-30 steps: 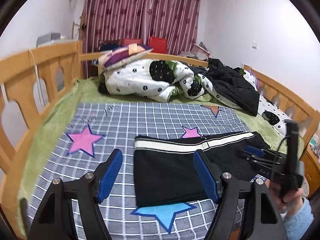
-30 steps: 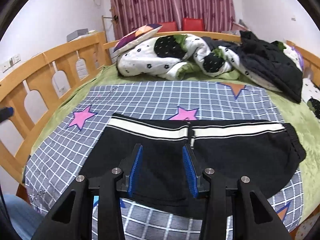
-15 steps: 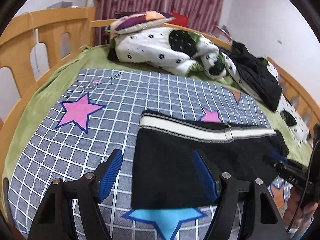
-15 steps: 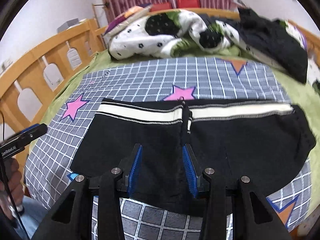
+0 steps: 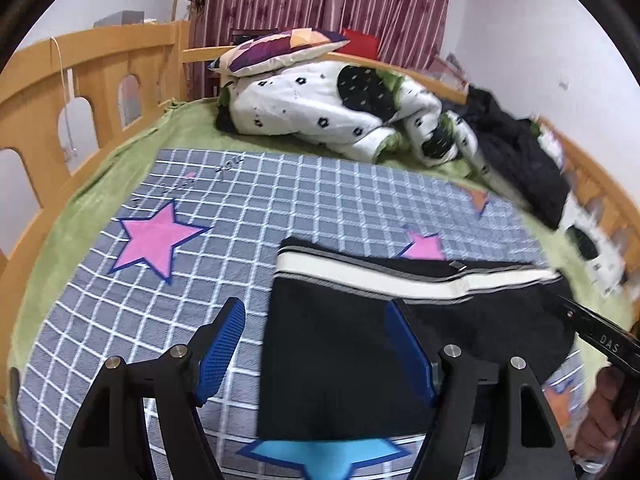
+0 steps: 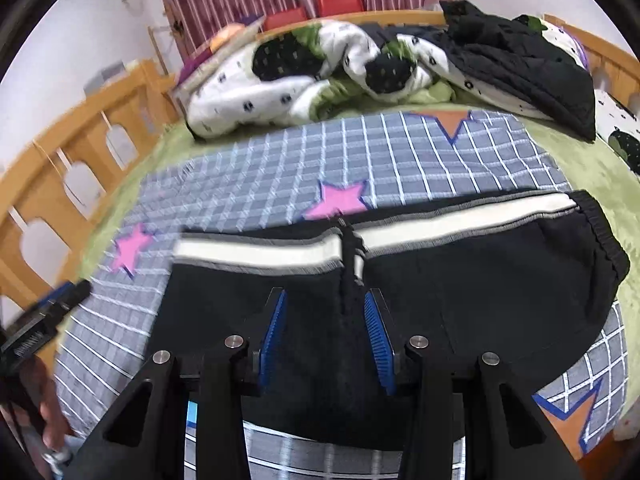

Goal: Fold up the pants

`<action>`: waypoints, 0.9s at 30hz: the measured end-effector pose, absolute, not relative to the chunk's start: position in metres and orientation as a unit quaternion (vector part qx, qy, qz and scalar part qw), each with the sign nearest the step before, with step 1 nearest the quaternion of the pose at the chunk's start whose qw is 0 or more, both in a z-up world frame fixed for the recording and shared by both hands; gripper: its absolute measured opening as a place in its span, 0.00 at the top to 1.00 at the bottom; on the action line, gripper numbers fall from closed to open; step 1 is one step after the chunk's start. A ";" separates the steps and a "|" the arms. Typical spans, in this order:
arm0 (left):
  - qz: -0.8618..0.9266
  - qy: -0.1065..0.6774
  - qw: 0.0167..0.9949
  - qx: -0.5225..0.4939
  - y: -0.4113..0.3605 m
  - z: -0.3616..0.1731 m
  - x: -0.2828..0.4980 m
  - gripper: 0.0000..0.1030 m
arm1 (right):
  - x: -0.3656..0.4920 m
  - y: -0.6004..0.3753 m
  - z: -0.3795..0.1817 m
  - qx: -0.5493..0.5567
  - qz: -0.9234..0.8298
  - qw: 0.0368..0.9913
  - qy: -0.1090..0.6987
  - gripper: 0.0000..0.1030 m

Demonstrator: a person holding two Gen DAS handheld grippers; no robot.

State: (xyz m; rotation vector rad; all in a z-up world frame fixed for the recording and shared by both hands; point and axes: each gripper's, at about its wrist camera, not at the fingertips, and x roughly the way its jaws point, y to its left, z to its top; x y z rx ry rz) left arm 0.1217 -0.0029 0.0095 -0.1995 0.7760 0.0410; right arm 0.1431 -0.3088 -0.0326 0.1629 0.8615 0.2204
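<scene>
Left wrist view has our left gripper (image 5: 316,354) spread wide and empty over the left edge of the black pants (image 5: 360,344), which lie already folded lengthwise on the checked blanket (image 5: 280,200). We judge another fold is about to begin; next each gripper needs to pinch an edge. Only the right wrist view shows the elastic waistband end (image 6: 604,236) and our right gripper (image 6: 325,334), moderately parted, gripping nothing.

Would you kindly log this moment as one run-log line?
left gripper: open | right gripper: open | black pants: folded, flat on checked blanket, ungrasped
</scene>
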 end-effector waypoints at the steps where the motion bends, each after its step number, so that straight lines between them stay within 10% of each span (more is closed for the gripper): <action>1: 0.019 0.375 0.922 -0.097 -0.002 0.014 0.124 0.32 | 0.143 -0.309 -0.023 0.076 0.112 0.905 0.404 0.60; 8: 0.026 0.367 0.927 -0.071 0.011 0.020 0.145 0.30 | 0.142 -0.342 0.027 0.018 0.101 0.935 0.341 0.32; 27: -0.065 0.495 0.862 -0.089 0.036 -0.142 0.193 0.31 | 0.121 -0.559 -0.145 0.156 -0.077 0.895 0.410 0.40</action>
